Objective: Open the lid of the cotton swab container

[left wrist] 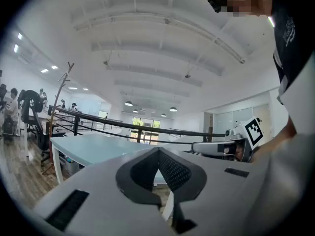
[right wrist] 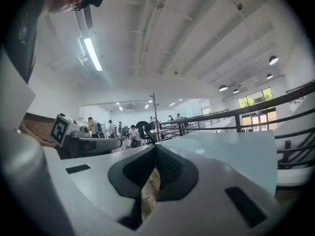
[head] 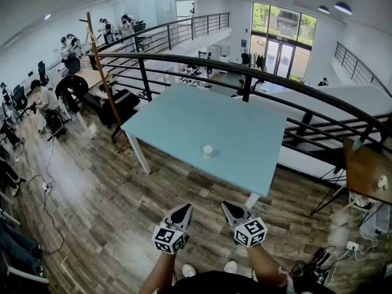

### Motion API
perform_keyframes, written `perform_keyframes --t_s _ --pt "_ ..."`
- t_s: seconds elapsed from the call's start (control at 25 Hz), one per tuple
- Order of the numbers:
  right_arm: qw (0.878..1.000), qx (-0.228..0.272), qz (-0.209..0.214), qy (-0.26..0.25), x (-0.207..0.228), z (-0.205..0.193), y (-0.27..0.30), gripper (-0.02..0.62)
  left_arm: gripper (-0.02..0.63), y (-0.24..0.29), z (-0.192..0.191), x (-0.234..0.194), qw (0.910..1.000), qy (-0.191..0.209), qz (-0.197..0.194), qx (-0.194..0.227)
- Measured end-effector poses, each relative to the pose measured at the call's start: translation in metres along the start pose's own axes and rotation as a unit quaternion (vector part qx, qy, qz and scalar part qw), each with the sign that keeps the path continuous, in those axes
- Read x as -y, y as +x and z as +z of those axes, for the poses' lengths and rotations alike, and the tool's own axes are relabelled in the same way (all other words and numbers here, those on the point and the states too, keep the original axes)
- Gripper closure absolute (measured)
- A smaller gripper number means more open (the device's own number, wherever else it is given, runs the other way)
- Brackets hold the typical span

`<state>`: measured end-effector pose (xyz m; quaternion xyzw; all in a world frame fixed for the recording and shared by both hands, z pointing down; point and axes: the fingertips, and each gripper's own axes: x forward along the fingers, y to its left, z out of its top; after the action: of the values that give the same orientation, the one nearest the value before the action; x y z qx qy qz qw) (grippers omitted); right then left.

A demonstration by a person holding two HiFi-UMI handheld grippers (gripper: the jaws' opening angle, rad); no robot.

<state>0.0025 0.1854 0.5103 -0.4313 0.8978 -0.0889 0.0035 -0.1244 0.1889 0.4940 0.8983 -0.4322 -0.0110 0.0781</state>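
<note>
- While the person stands on the wooden floor (head: 104,207) short of the table's near edge, two white shoes (head: 190,269) and both forearms show at the bottom of the head view.
- The left gripper (head: 182,212) is held level on the near side of the table (head: 208,115), above the floor and pointing toward it. In its own view the dark pads (left wrist: 170,168) meet at the tip, closed with nothing between them.
- The right gripper (head: 231,210) hangs just beside it, also level and short of the table's near edge. Its pads (right wrist: 170,168) are pressed together too, and it is empty.
- Each gripper's view catches the other alongside, with its marker cube showing (left wrist: 253,131) (right wrist: 60,128).
- The table is pale blue with white legs, and its near corner reaches toward the grippers.
- The cotton swab container (head: 207,152), a small white cylinder, stands upright on the table, close to the near edge and well apart from both grippers. It is too small to tell how its lid sits.
- A dark metal railing (head: 245,66) curves along the table's far side.
- Left of the table, a wooden coat stand (head: 98,60) rises beside the railing. Farther left, people sit at desks (head: 43,97).
- Right of the table, past the railing, stands a brown wooden desk (head: 367,170).
- Far beyond the table, tall windows (head: 282,35) let in daylight.
</note>
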Motion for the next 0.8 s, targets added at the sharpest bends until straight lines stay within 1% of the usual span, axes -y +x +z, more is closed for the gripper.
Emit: perform_keyframes --t_s 0.16,0.4,0.56,0.8 --pt "1.0 -0.006 0.002 0.001 -0.016 -0.006 -0.002 0.575 0.594 -0.017 -0.001 -0.003 0.9999 -0.003 0.008 -0.007" --pt "1.0 0.002 -0.001 0.001 -0.03 -0.004 0.006 0.575 0.594 -0.029 -0.001 -0.014 1.0 -0.002 0.002 -0.005" --pt "1.0 -0.001 -0.01 0.005 -0.038 -0.01 0.012 0.574 0.594 -0.034 -0.009 -0.025 0.9999 -0.004 -0.013 -0.008" --pt "1.0 -0.001 -0.028 0.014 -0.056 -0.018 0.027 0.574 0.594 -0.048 -0.01 -0.044 0.9994 -0.002 -0.029 -0.018"
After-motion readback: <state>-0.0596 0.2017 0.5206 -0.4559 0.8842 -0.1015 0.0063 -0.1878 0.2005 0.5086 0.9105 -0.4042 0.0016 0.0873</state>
